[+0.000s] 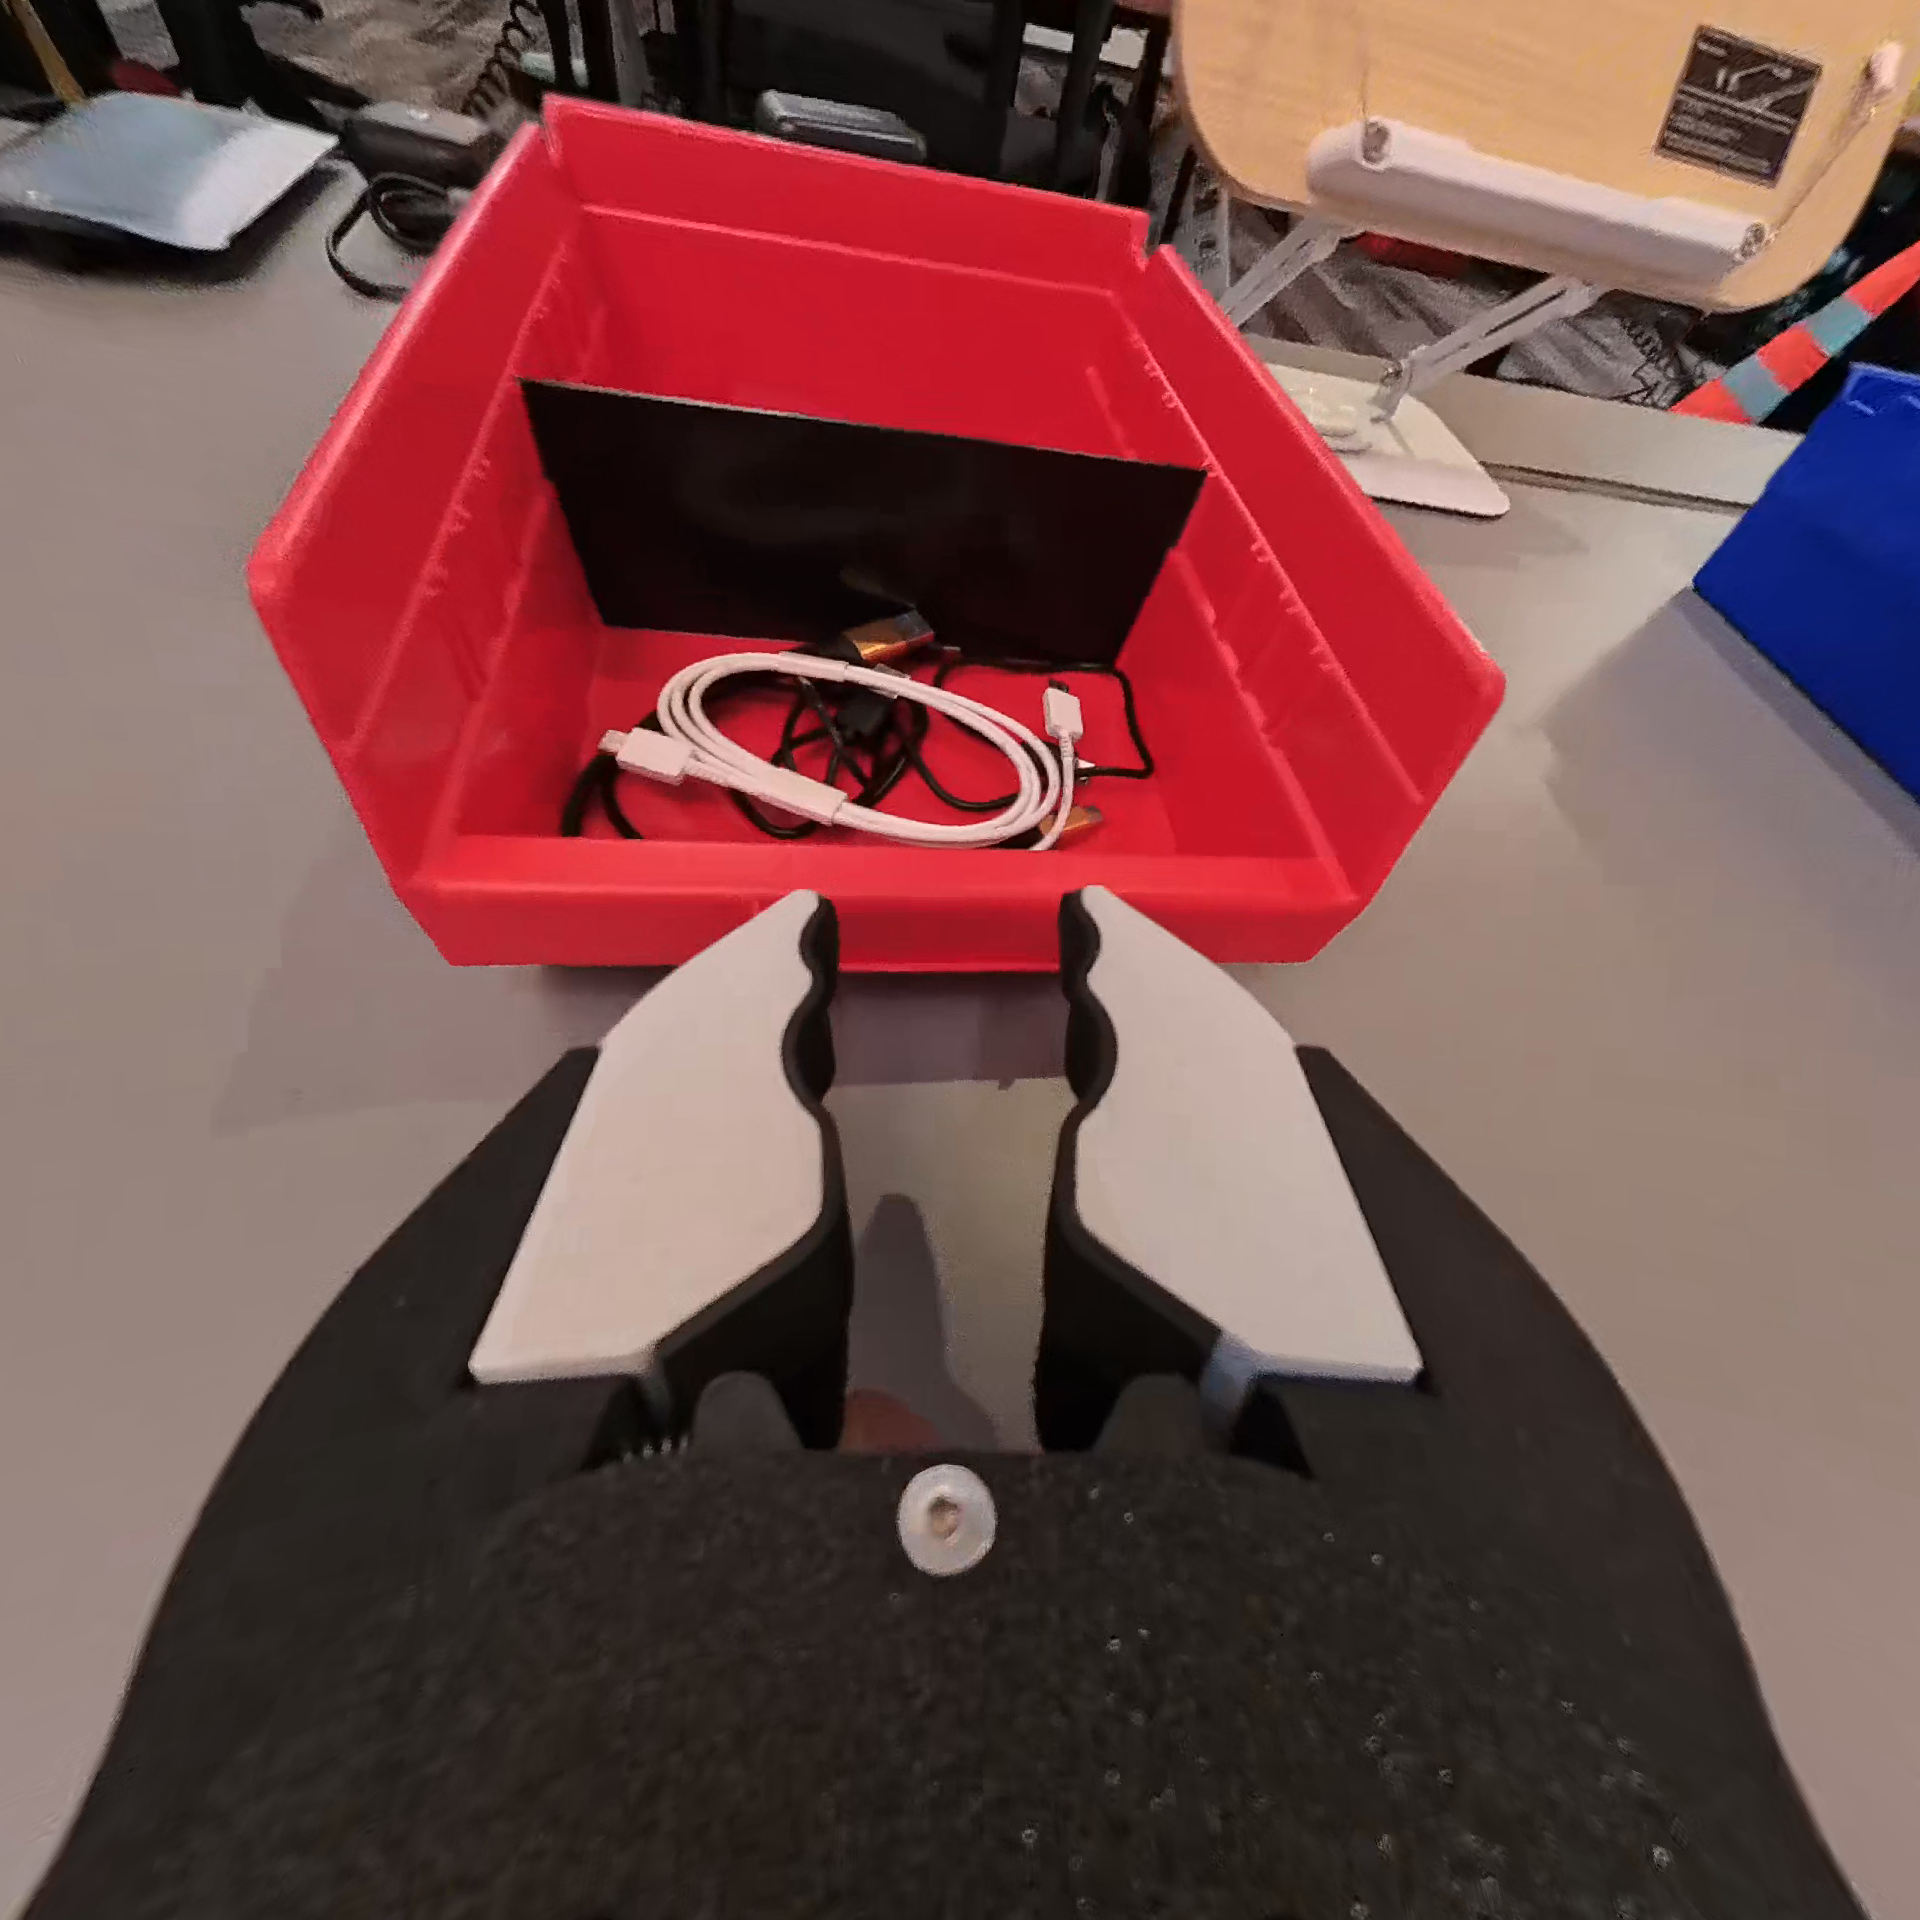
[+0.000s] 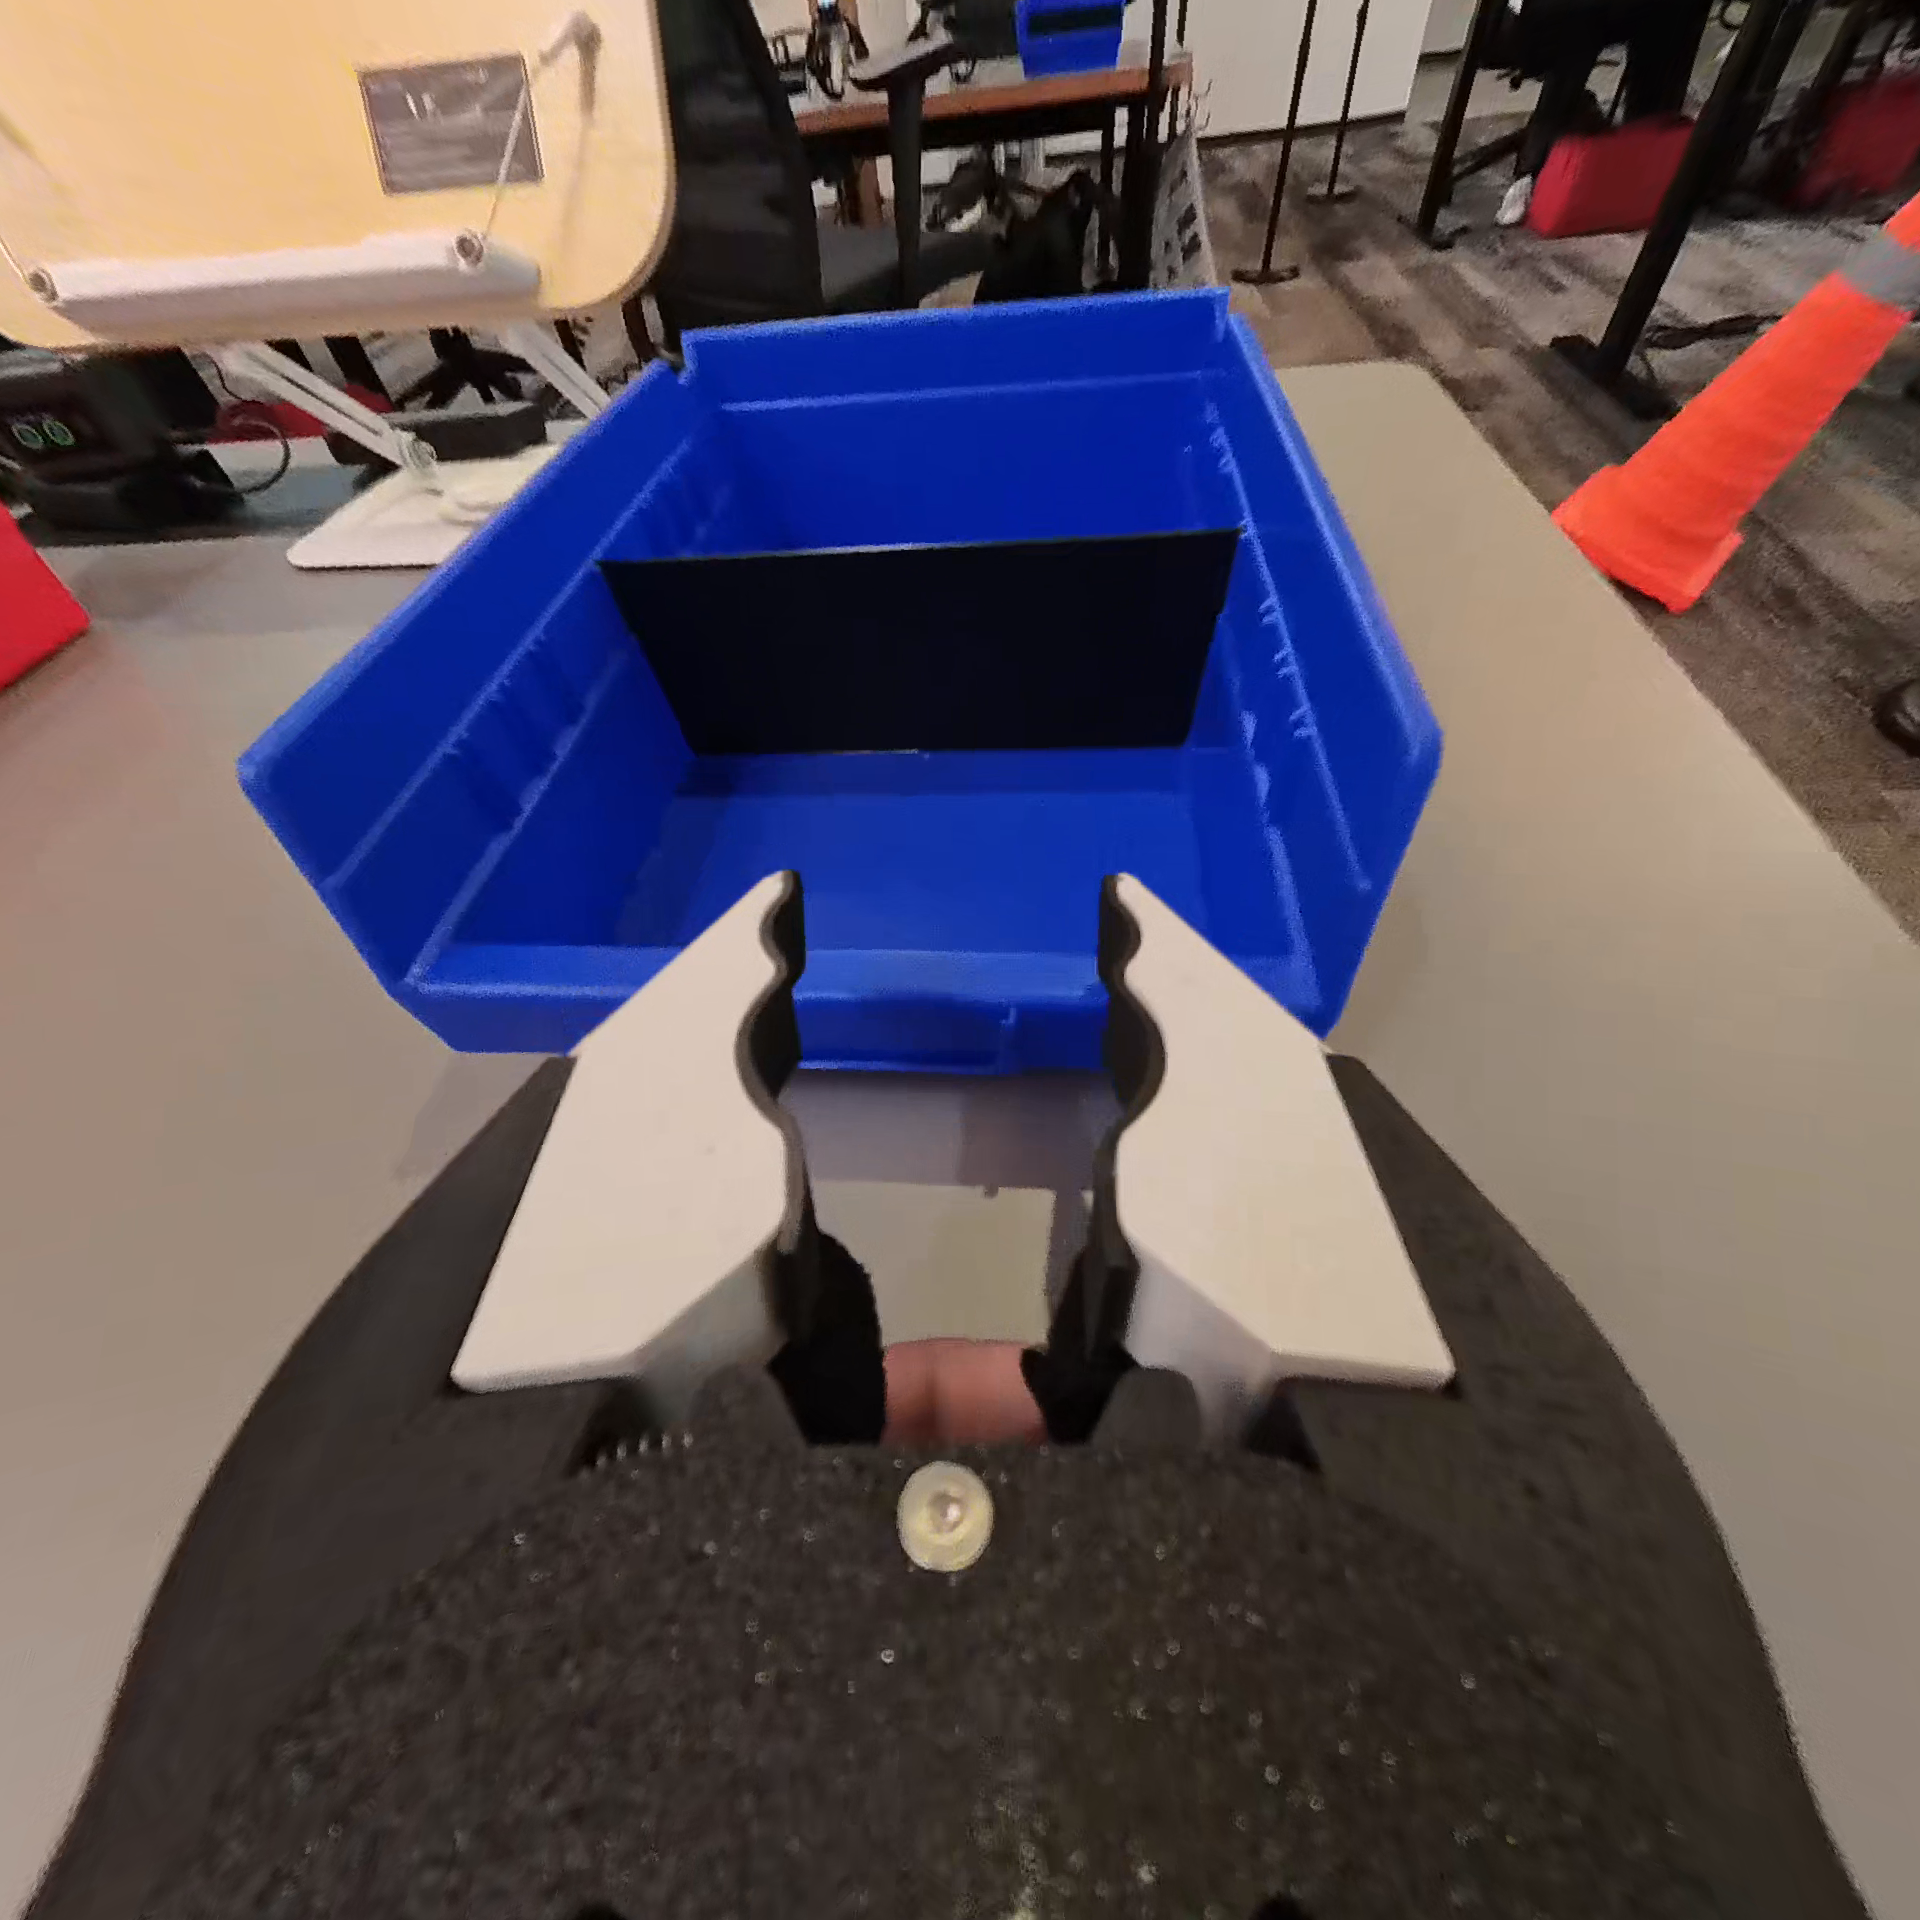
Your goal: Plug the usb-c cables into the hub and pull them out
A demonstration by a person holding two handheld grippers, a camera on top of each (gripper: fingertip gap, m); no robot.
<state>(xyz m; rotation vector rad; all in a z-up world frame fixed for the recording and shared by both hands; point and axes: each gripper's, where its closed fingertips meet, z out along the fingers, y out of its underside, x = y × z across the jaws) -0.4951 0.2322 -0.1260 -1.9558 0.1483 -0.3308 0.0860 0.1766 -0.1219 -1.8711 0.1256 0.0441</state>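
In the left wrist view, the left gripper point(image 1: 948, 914) hovers over a plain grey table point(image 1: 208, 727), its fingers spread wide with nothing between them. Just ahead of the fingertips sits a red bin point(image 1: 436, 644), the landmark here. A black divider point(image 1: 873, 530) stands across its middle. In the near compartment lies a coiled white cable point(image 1: 935, 758) tangled with black cables point(image 1: 810, 748); the hub cannot be made out. Behind the bin to the left lie a grey pouch point(image 1: 145, 166) and a dark device with a cord point(image 1: 416, 145). Behind it to the right stands a pale wooden board on a white stand point(image 1: 1507, 187), and the corner of a blue bin point(image 1: 1839, 561) shows at the right edge.

In the right wrist view, the right gripper point(image 2: 951, 914) also has its fingers wide apart and empty, tips just short of the blue bin's point(image 2: 468, 727) front wall. A black divider point(image 2: 925, 644) crosses that bin too. To its right, off the table edge, an orange cone point(image 2: 1745, 416) stands on carpet point(image 2: 1403, 260). Behind the bin are desks and chair legs.
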